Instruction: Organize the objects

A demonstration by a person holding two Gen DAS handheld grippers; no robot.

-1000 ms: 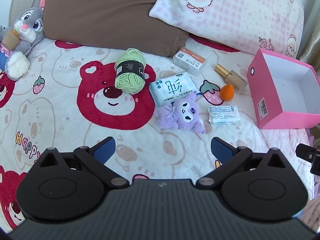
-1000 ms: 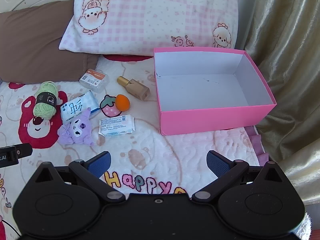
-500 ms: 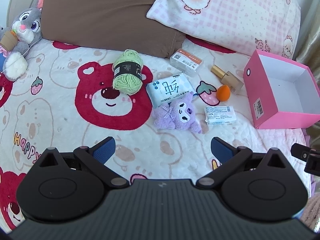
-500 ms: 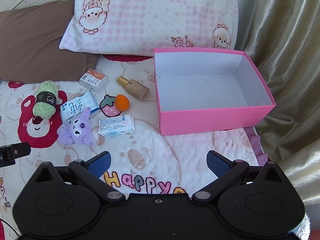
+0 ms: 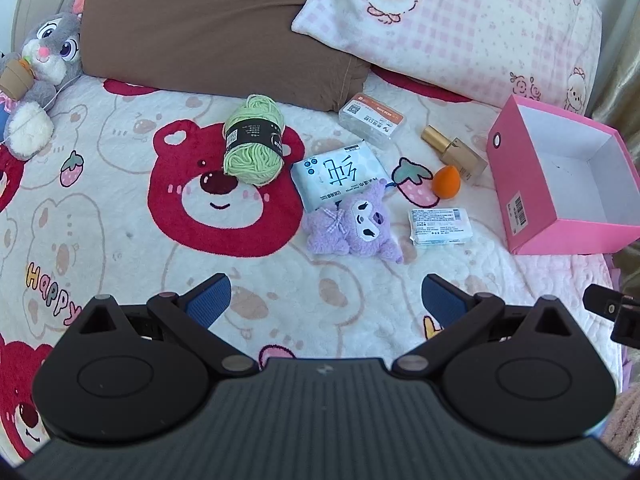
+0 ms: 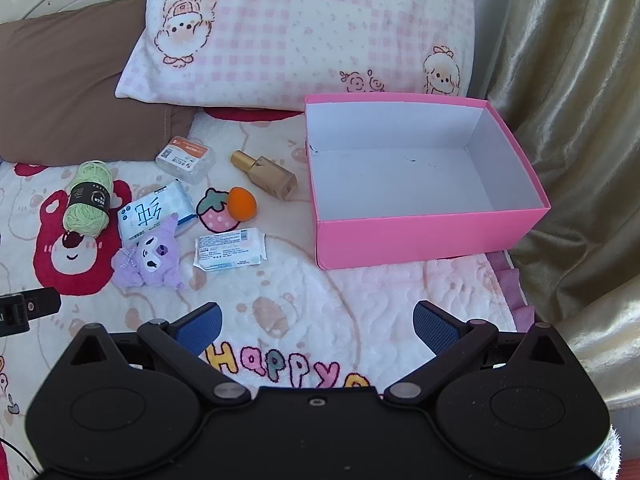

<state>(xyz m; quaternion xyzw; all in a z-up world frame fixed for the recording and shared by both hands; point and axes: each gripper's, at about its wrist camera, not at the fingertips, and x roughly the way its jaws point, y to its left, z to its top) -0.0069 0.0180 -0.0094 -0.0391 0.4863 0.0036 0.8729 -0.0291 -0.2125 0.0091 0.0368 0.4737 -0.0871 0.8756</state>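
The purple plush [image 5: 354,227] lies crosswise just ahead of the left tool [image 5: 326,300], left of the pink box [image 6: 420,236]; both tools gape wide, empty.

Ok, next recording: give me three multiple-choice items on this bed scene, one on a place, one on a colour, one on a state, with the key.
1. Where does the orange sponge lie?
A. inside the pink box
B. on the blanket, beside the gold bottle
C. on the checked pillow

2. What colour is the yarn ball?
A. light green
B. blue
C. red

3. What state is the pink box in?
A. lidded
B. open and full
C. open with nothing inside

Key: 1 B, it sits on the blanket left of the box, by the bottle. 2 A, its strands are pale green under a black band. 3 C, its white floor shows bare in the right wrist view.
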